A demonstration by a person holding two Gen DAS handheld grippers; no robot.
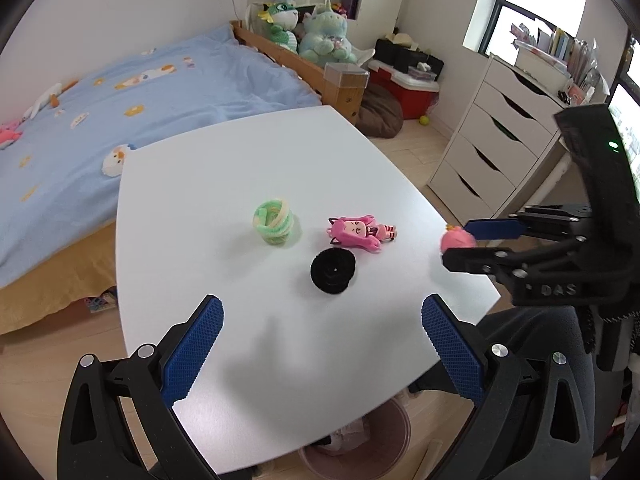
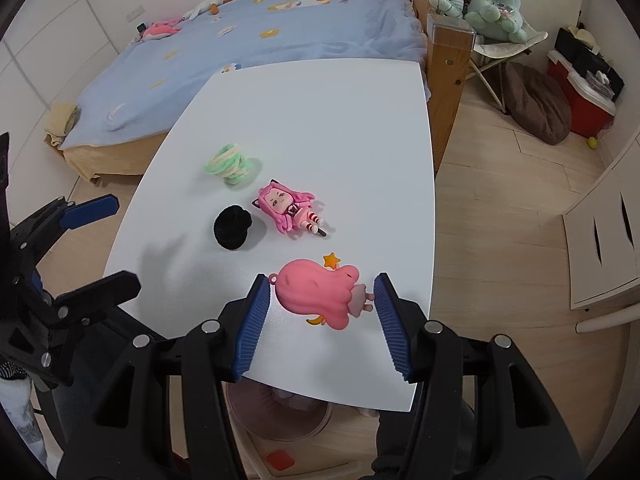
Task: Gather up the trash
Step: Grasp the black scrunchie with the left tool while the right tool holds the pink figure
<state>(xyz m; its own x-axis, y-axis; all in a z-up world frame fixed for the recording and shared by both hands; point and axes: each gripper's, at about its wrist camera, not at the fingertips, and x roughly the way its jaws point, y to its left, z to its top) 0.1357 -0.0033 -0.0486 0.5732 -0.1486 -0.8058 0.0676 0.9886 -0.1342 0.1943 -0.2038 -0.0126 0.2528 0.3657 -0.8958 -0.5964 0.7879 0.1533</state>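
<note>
Smooth matt white table (image 2: 320, 120), fuzzy black coil (image 2: 232, 226), glossy plastic pink figurine (image 2: 316, 294)

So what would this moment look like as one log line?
left gripper: open, empty | right gripper: open around pink figure, not clamped | table: three more items

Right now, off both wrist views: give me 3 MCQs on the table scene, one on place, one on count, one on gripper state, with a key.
1. The black coil lies:
A. in the bin
B. on the white table beside the cat-eared doll
C. on the bed

2. Pink dolls on the table:
A. one
B. two
C. four

3. The right gripper is:
A. open around the pink star doll
B. shut on the green coil
C. out of view

Key: 1 B, it rests on the tabletop near that doll. 2 B, both show in the right wrist view. 3 A, the pads flank the doll with gaps showing.
</note>
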